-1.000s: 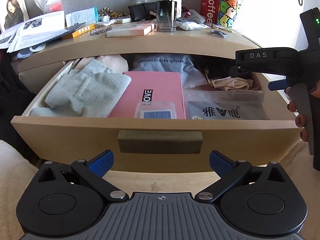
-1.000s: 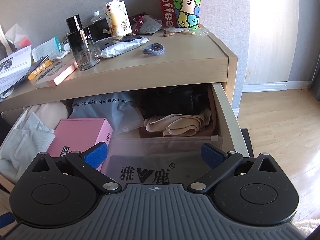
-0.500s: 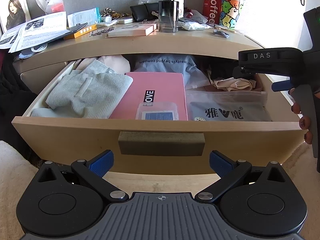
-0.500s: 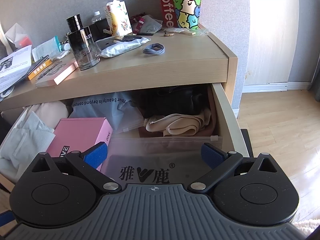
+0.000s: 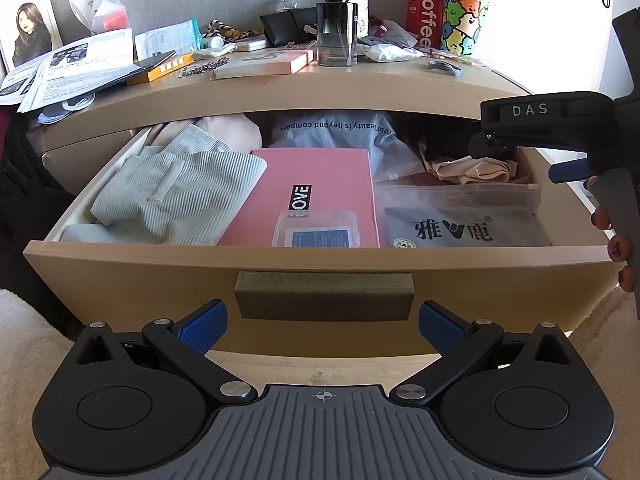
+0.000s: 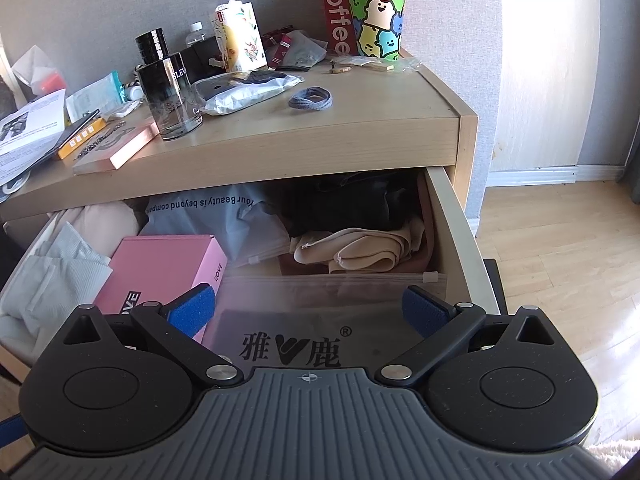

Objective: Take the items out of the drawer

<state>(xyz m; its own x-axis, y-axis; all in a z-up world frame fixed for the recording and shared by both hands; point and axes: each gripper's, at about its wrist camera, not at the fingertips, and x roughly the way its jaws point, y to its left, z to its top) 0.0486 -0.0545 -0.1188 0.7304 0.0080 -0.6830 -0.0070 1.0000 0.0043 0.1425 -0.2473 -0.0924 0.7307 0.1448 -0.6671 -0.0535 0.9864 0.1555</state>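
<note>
The wooden drawer [image 5: 120, 280] stands pulled out and full. It holds a pink box [image 5: 316, 188] with a small clear case [image 5: 316, 232] on it, a striped grey cloth [image 5: 176, 192], a zip bag [image 5: 460, 220] with a grey printed garment, beige cloth [image 5: 472, 170] and a grey plastic bag [image 5: 332, 128]. My left gripper [image 5: 322, 324] is open in front of the drawer handle [image 5: 324, 296], holding nothing. My right gripper [image 6: 310, 308] is open above the zip bag [image 6: 320, 300] at the drawer's right front, beside the pink box [image 6: 160, 268], also holding nothing.
The desk top [image 6: 360, 120] above the drawer is crowded: a perfume bottle [image 6: 172, 92], a drink bottle [image 6: 236, 32], a colourful cup [image 6: 376, 12], a hair tie [image 6: 312, 98], papers [image 5: 80, 68]. Dark cloth [image 6: 344, 204] lies at the drawer's back right. Wooden floor [image 6: 560, 260] lies to the right.
Almost nothing has changed. The left wrist view has drifted slightly, so the drawer front sits a little lower in it. The right gripper stays over the zip bag.
</note>
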